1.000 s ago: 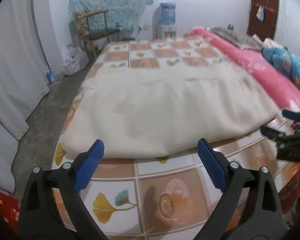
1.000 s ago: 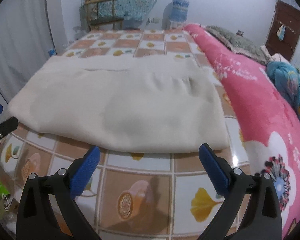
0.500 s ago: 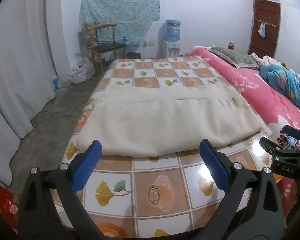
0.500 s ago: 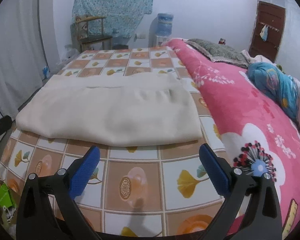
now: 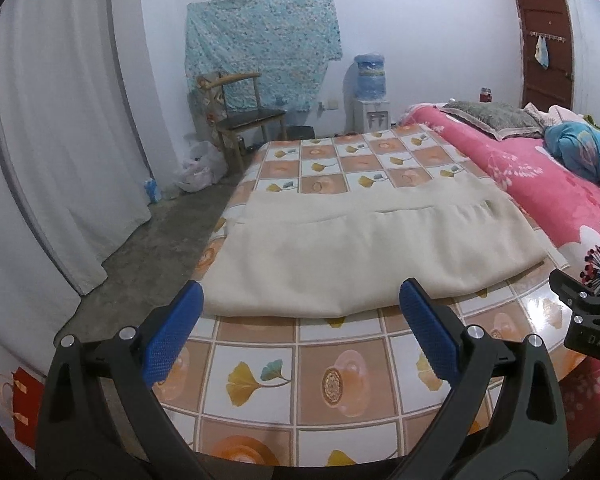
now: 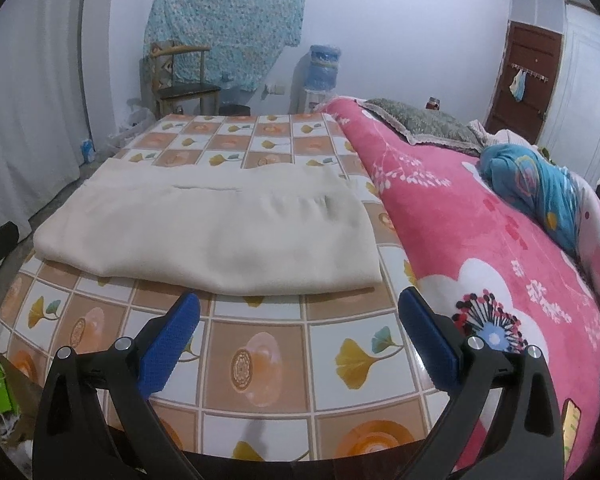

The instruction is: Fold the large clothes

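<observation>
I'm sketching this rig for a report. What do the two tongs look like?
Both the left tongs and right tongs match: black angular plastic arms with silver pivot bolts, tipped by textured blue pads. White lettering, apparently "DAS", marks the right tongs' side. No cables or sleeves show.

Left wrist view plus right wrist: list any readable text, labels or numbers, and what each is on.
"DAS" on the black body of the right gripper, at the right edge of the left wrist view; letters may continue past the frame.
Water dispenser bottle wrap: print too blurred to read.
Red bag on the floor: nothing legible.
Cream garment and tiled sheet: pattern only, no text.
</observation>
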`<state>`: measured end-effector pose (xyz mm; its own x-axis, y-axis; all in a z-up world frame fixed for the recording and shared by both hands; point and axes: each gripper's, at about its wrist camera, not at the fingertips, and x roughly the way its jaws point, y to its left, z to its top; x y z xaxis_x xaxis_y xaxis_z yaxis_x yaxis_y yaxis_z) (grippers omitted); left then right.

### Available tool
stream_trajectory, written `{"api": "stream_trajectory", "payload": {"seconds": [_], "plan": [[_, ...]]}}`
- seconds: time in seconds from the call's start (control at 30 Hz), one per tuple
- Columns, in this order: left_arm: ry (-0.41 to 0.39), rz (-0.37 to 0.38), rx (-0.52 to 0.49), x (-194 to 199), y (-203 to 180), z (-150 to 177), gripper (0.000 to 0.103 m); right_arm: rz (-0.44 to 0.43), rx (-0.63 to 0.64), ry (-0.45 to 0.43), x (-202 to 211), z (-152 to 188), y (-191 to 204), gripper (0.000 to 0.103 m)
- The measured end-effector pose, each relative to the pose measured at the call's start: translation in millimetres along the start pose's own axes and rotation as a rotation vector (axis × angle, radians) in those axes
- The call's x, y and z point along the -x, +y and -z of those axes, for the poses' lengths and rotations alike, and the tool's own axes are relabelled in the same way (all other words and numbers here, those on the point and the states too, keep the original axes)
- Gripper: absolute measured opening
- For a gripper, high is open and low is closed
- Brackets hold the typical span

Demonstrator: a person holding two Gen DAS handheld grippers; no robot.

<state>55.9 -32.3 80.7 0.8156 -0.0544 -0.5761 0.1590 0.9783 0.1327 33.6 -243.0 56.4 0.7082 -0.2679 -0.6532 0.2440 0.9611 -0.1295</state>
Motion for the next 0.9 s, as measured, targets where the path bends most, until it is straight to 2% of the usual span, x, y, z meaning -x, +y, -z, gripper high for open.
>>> {"api": "stream_trajectory", "payload": {"seconds": [0.5, 0.73, 0.9], "plan": [[0.165, 0.075, 0.049, -25, -16, 21, 0.095, -0.034, -0.026, 0.065, -6, 14, 0, 0.097], [0.25, 0.035, 0.12, -34, -6, 22, 0.095, -0.059, -0.051, 0.101, -11, 15, -2, 0.097], [0.295, 0.015, 0.122, -42, -2, 24, 0.095, -0.085, -0.041, 0.146, -24, 15, 6, 0.097]]}}
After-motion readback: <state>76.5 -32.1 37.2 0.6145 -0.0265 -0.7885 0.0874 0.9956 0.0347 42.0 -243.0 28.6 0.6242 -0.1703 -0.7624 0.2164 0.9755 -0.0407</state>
